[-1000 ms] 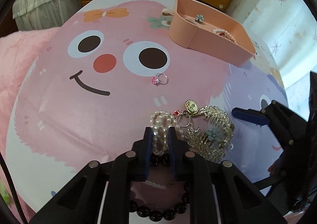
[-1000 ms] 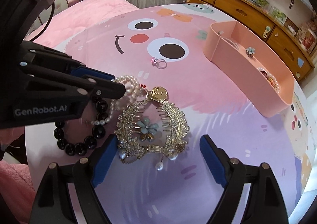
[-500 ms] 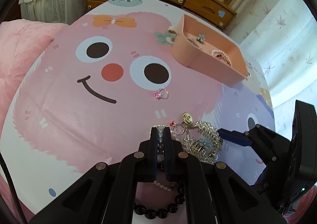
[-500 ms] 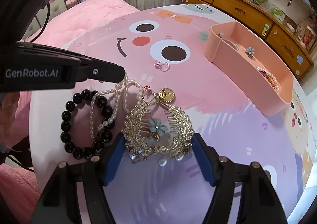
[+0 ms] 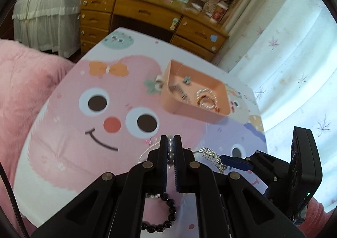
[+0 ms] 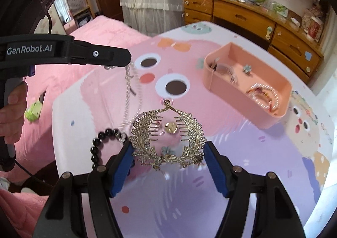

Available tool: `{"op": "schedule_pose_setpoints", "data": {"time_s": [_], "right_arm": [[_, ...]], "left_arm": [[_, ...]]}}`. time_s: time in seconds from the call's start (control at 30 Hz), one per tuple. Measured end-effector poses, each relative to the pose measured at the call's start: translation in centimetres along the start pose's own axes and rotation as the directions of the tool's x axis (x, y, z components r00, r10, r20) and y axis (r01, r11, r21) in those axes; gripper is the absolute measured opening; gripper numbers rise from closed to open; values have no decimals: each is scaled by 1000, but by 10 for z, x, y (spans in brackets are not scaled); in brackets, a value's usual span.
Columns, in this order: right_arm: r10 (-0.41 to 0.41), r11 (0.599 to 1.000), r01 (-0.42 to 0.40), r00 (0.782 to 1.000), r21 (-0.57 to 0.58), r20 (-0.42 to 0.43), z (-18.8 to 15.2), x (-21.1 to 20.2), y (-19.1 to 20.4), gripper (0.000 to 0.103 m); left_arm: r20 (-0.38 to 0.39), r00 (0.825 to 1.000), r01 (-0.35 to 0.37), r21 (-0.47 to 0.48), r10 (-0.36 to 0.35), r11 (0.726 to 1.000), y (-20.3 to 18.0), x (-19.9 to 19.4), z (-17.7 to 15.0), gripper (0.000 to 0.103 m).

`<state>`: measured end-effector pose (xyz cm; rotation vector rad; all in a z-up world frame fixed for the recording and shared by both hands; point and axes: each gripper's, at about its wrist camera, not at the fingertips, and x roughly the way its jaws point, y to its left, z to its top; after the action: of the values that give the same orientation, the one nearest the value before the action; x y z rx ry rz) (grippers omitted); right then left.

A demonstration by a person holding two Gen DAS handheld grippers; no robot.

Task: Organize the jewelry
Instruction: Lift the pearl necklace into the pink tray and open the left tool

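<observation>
**Student:** While both tools are up off the tabletop [image 6: 263, 153], what has changed from a second ago?

**Instructor:** Two pieces have left the surface. The left gripper [image 5: 171, 143] has its jaws pressed almost together on the pearl necklace [image 6: 131, 90], which then lay bunched on the cloth and now hangs in a long loop, its lowest part reaching down near the black bead bracelet [image 6: 99, 149]. The right gripper [image 6: 167, 151] stood wide around the gold hair comb [image 6: 167, 134] a second ago; its jaws then closed inward, and now the blue pads [image 6: 124, 166] bear on the comb's two leafy sides, jaws about half open across its width, and it appears lifted clear.

**Student:** And the other pieces?

**Instructor:** The bracelet rests on the table at the near edge. A small gold pendant [image 6: 171, 127] shows through the comb's opening; whether it hangs from the comb or lies beneath cannot be told. The pink tray [image 6: 242, 98], already holding several pieces, sits well apart at the far right.

**Student:** What follows for the task?

**Instructor:** Judged from this, pickup is done for two items. Carrying them to the tray remains, and the dangling pearls may snag the bracelet.
</observation>
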<state>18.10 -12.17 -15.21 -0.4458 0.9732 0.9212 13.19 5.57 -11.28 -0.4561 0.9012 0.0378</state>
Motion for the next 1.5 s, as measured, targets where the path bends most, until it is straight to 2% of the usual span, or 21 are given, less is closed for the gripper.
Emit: {"op": "schedule_pose_setpoints", "data": {"time_s": [0.27,0.43,0.6,0.83,0.9,1.03,1.23,1.27,1.3,1.33,1.37,1.5], "right_arm": [[-53,998,50,995,39,83,24,-28,-16,68],[-117,992,108,985,70,130,40,-46,-29,68],[-168,984,155,969,86,180,53,-57,-43,68],[-213,976,192,937,101,276,71,-64,-62,67],[-220,975,200,936,101,274,74,-60,-66,61],[-231,971,205,942,125,245,74,-50,-77,60],[-253,962,229,950,147,182,63,-38,-85,60],[-256,961,231,952,153,169,61,-36,-87,60],[-260,959,234,952,159,161,58,-34,-89,60],[-264,956,238,953,169,150,56,-32,-91,60],[-267,954,241,954,179,137,54,-30,-92,60],[-276,945,249,956,212,104,48,-26,-97,60]], "left_arm": [[46,999,16,81,-20,997,-25,-23,32,3],[94,994,48,127,-60,991,-42,-39,59,3],[185,978,65,181,-99,981,-58,-56,85,3],[271,951,83,243,-150,967,-79,-58,118,3],[291,943,87,255,-162,963,-85,-54,126,3],[281,938,131,254,-203,958,-93,-37,139,3],[208,951,177,247,-230,953,-98,4,142,3],[193,957,167,236,-215,957,-97,13,141,13],[172,966,153,221,-193,963,-96,22,140,29],[156,974,131,206,-165,970,-94,28,138,55],[142,981,107,186,-135,977,-92,35,135,75],[100,990,83,161,-99,984,-80,44,127,77]]}}
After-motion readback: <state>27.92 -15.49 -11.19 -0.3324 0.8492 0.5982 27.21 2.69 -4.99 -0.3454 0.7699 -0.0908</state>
